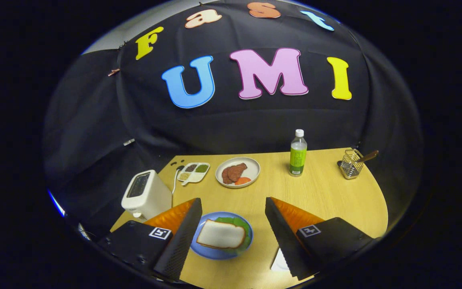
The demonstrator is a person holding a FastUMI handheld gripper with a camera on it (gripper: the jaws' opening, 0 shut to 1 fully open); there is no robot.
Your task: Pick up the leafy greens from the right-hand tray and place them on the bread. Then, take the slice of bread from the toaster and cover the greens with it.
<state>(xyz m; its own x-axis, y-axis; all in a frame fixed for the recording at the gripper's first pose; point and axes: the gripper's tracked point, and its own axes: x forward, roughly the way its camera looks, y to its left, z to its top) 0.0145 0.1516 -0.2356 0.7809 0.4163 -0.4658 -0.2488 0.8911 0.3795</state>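
Note:
A blue plate (209,253) lies on the wooden table between my fingers. On it a slice of bread (221,236) covers the leafy greens (237,222), whose green edge shows past the slice's far and right sides. My gripper (233,202) is open, its two fingers spread wide above the plate with nothing between them. The white toaster (146,194) stands just beyond my left finger, and its top slot looks dark.
Beyond the fingers stand a white plate with meat slices and an orange piece (238,171), a small divided dish of condiments (193,171), a green-labelled bottle (297,153) and a wire holder with a wooden-handled utensil (351,163). A white object (280,263) lies by my right finger.

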